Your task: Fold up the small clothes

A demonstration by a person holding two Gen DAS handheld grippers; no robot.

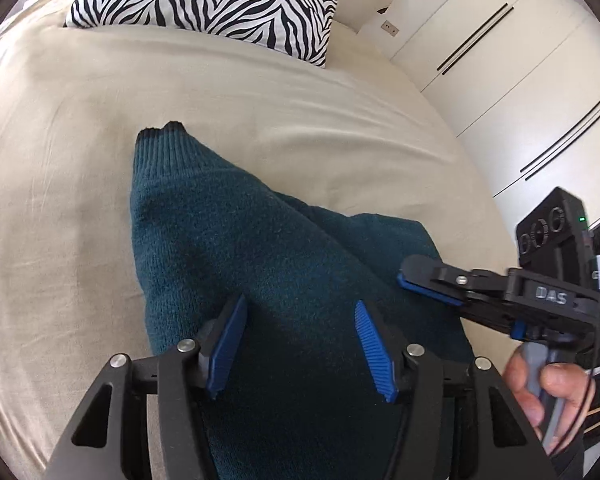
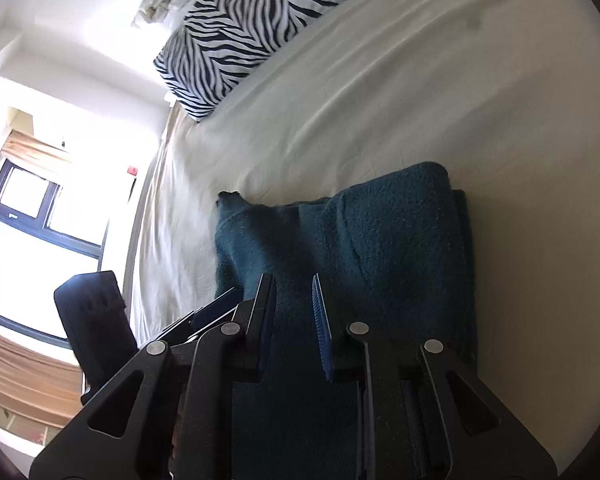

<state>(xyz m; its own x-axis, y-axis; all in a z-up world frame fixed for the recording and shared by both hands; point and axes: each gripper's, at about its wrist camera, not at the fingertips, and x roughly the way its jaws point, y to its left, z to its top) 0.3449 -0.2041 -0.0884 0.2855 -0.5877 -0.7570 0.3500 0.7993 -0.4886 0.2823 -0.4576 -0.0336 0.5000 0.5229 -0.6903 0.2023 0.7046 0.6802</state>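
Note:
A dark teal knitted sweater (image 1: 260, 248) lies partly folded on the beige bed sheet (image 1: 80, 128), one ribbed cuff pointing toward the pillow. My left gripper (image 1: 300, 304) is open just above the sweater, its blue pads (image 1: 370, 340) apart with nothing between them. My right gripper (image 1: 410, 276) comes in from the right over the sweater's edge. In the right wrist view my right gripper (image 2: 294, 280) is open a little above the sweater (image 2: 380, 240), with nothing between its jaws. The left gripper's tip (image 2: 216, 306) shows at its left.
A zebra-striped pillow (image 1: 220, 0) lies at the head of the bed. White wardrobe doors (image 1: 520, 80) stand past the bed's right side. In the right wrist view a black chair (image 2: 96, 320) stands beside the bed under a window (image 2: 28, 216).

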